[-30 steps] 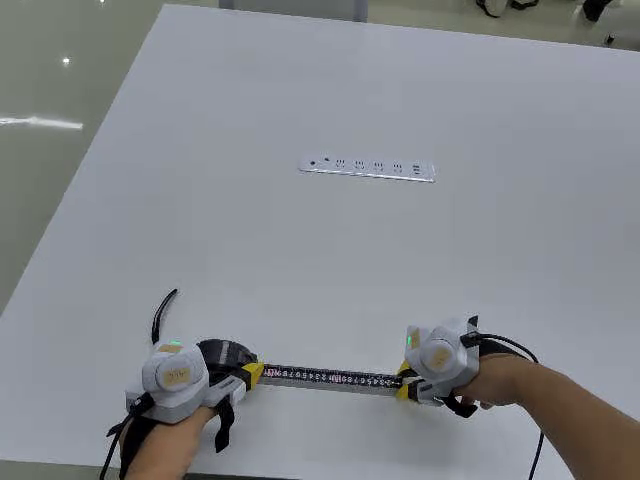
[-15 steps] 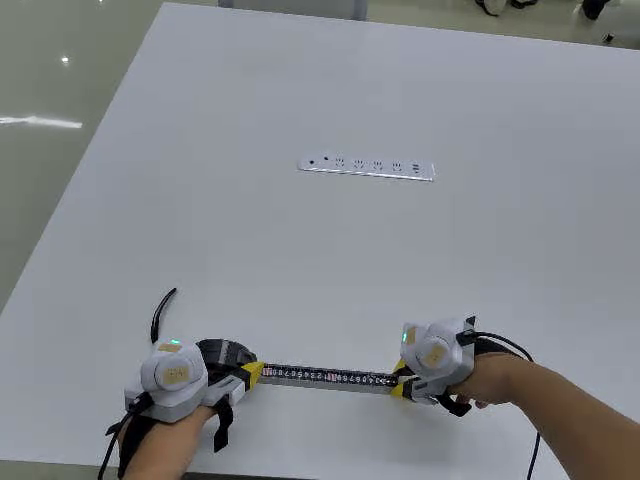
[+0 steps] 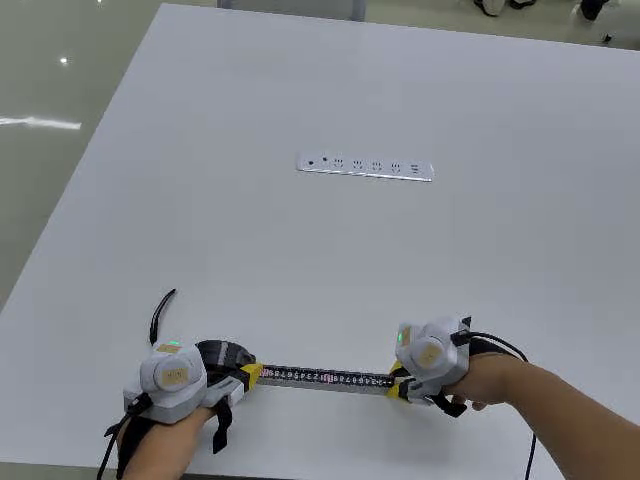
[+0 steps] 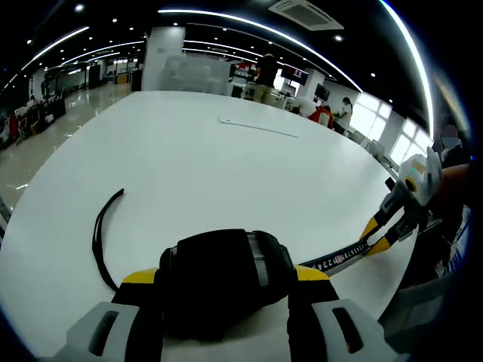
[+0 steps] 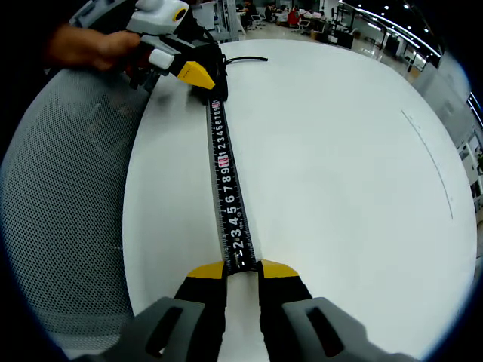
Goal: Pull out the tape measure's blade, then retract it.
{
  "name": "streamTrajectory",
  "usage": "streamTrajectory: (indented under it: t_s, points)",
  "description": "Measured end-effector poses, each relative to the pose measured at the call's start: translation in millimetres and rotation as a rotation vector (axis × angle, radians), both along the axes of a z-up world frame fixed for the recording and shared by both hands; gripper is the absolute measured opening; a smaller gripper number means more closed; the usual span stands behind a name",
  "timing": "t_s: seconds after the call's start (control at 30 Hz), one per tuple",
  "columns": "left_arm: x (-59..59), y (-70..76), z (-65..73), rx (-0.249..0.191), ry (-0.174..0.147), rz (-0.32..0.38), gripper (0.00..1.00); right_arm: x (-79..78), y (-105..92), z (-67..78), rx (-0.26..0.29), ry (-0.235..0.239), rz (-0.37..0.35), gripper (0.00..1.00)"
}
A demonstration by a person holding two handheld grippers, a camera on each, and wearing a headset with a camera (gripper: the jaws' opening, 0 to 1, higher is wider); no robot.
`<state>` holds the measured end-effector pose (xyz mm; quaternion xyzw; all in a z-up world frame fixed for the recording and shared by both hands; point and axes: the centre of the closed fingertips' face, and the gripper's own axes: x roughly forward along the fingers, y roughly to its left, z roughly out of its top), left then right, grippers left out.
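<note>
Change since earlier frames: right gripper [image 3: 397, 385] now sits closer to the left gripper [image 3: 250, 373], and the exposed blade [image 3: 325, 378] between them is shorter.
Left gripper state: jaws spread wide around the black body of the tape measure [image 4: 223, 279], yellow tips pressed against its two sides.
Right gripper state: jaws nearly together, pinching the free end of the blade between the yellow tips.
Tape measure position: body between the left gripper's jaws, resting on the white table [image 3: 300, 250]; the blade runs flat and straight from there to the right gripper.
Right gripper view, exclusive detail: the blade's printed numbers are readable, lowest at the jaws and rising toward the left gripper; a grey mesh surface [image 5: 68, 188] lies past the table edge on the left of this view.
Left gripper view, exclusive detail: the body's rounded top, with people standing well beyond the table's far edge.
Head view, exclusive detail: both grippers and the whole exposed blade in one line near the table's near edge.
Count: two grippers, one tape measure, one blade, one strap, one power strip.
Surroundings: a black strap [image 3: 160, 312] curves on the table just beyond the left gripper; a white power strip [image 3: 365, 167] lies well ahead of both grippers.
Obstructions: the left gripper hides most of the body in the head view.
</note>
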<state>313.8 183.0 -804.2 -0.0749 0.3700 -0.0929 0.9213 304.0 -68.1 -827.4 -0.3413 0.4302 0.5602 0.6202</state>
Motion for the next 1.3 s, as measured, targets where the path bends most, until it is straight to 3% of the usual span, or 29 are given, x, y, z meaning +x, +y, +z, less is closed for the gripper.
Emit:
streamTrajectory:
  t_s: [0.53,1.03,1.3]
  points:
    - [-0.4,-0.5,-0.5,0.004,0.002,-0.006,0.63,0.0,5.7,-0.9,-0.009,0.003,-0.001,0.14]
    - [-0.9,-1.6,0.2,0.01,0.002,-0.014,0.63,-2.4,16.2,-0.9,-0.007,-0.024,0.066,0.14]
    - [-0.8,-1.4,-0.1,0.01,0.003,-0.015,0.63,-2.2,21.9,-0.3,0.005,-0.008,0.035,0.14]
